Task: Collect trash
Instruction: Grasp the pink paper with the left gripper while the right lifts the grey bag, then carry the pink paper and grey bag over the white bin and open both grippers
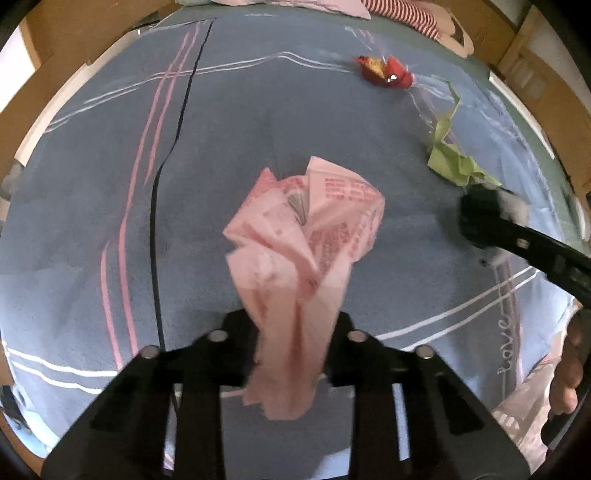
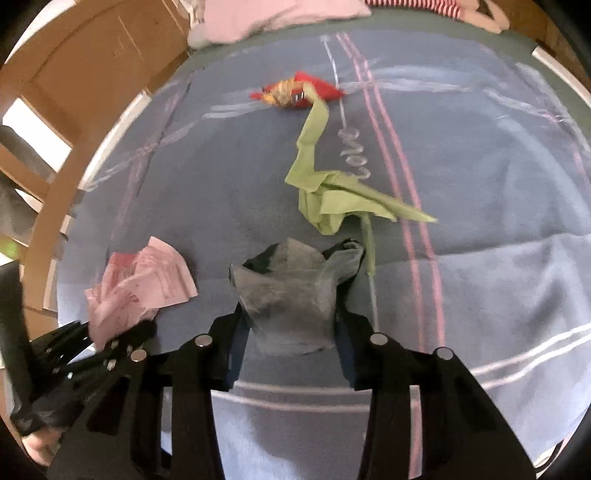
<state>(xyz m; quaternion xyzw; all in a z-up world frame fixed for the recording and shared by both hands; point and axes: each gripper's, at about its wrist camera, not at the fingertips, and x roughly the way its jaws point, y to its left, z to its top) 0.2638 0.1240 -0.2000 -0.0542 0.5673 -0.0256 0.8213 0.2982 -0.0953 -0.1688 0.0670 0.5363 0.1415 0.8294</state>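
Note:
My left gripper is shut on a crumpled pink printed paper and holds it above the blue bedspread; the paper also shows in the right wrist view. My right gripper is shut on a crumpled grey tissue. It shows in the left wrist view at the right. A green crumpled paper strip lies on the bedspread ahead of the right gripper, also in the left wrist view. A red and yellow wrapper lies farther back, also in the left wrist view.
Pink pillows and a red-striped cloth lie at the head of the bed. A wooden bed frame runs along the left side. Wooden furniture stands at the right.

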